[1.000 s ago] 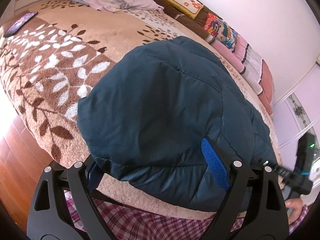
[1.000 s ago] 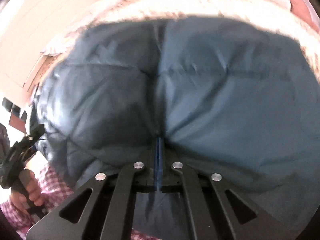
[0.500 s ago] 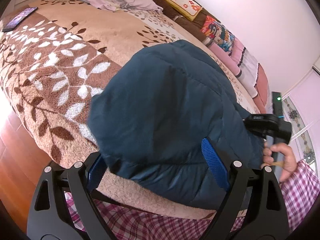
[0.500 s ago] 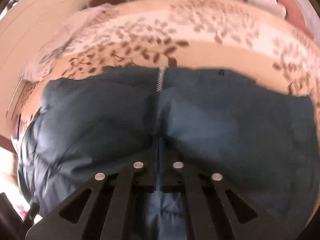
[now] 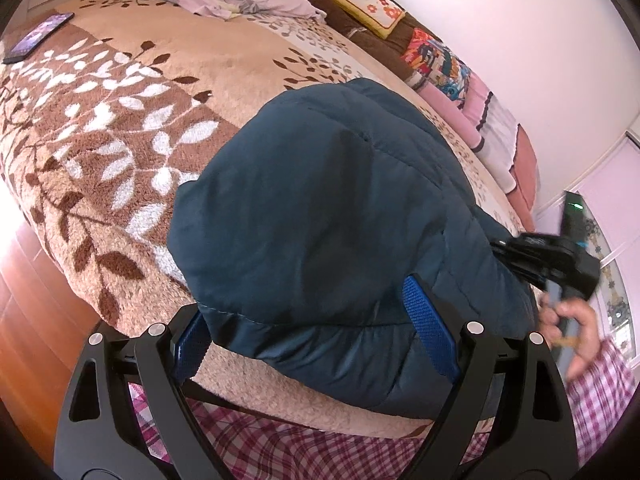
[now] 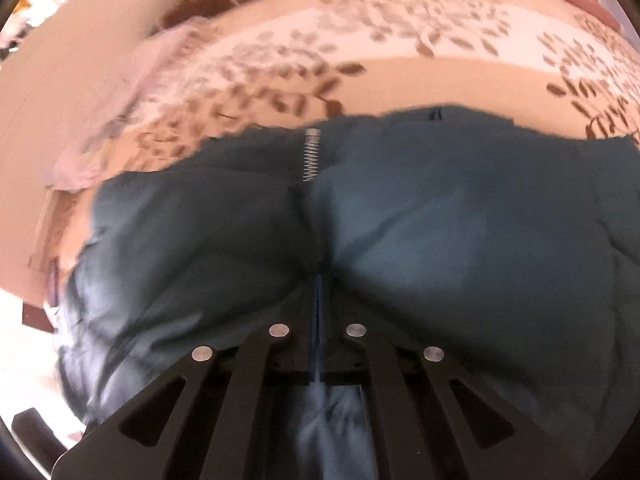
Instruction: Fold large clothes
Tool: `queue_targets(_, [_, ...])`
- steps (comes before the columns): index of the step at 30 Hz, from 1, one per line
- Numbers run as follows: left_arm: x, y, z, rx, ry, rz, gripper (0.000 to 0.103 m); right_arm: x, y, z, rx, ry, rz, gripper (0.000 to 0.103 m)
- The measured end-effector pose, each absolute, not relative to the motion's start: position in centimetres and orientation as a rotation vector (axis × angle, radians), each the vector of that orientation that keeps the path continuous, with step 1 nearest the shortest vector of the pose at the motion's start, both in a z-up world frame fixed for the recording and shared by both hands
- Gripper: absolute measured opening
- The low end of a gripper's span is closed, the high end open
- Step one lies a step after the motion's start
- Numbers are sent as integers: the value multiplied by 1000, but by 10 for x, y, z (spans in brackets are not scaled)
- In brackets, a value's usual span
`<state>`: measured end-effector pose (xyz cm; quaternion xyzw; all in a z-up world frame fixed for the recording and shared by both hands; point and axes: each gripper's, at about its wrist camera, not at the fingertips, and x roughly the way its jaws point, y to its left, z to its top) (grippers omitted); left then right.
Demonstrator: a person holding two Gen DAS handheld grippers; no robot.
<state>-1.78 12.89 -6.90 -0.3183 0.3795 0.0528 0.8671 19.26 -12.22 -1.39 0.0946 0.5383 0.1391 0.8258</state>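
— So, where does your fold stand?

— Partway, I'd judge. Your right tongs point(image 6: 318, 292) are clamped tight on the dark blue padded jacket point(image 5: 340, 216), with a pinch of its cloth bunched just ahead of the tips and the zipper point(image 6: 311, 154) running straight out beyond them. Your left tongs point(image 5: 316, 336) stand wide open around the jacket's near hem, gripping nothing that I can see.

— And the jacket itself?

— It lies in a rounded heap on the leaf-patterned blanket point(image 5: 100, 140), right in front of both tongs, near the bed's edge. One part looks doubled over, but it is lumpy, not flat.

— What's left for me?

— Probably you lay down the held part, square the edges, and fold again to finish a neat bundle.
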Motion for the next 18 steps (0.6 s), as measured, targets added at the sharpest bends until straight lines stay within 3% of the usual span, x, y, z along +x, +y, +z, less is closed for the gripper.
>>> queue_targets(8, [-16,121,-67,-633,797,111,87,113,-120,-5,167,1145,403,2])
queue_targets(18, [-15,115,-61,-586,802,117,87,119,-113,-41,160,1209,389,0])
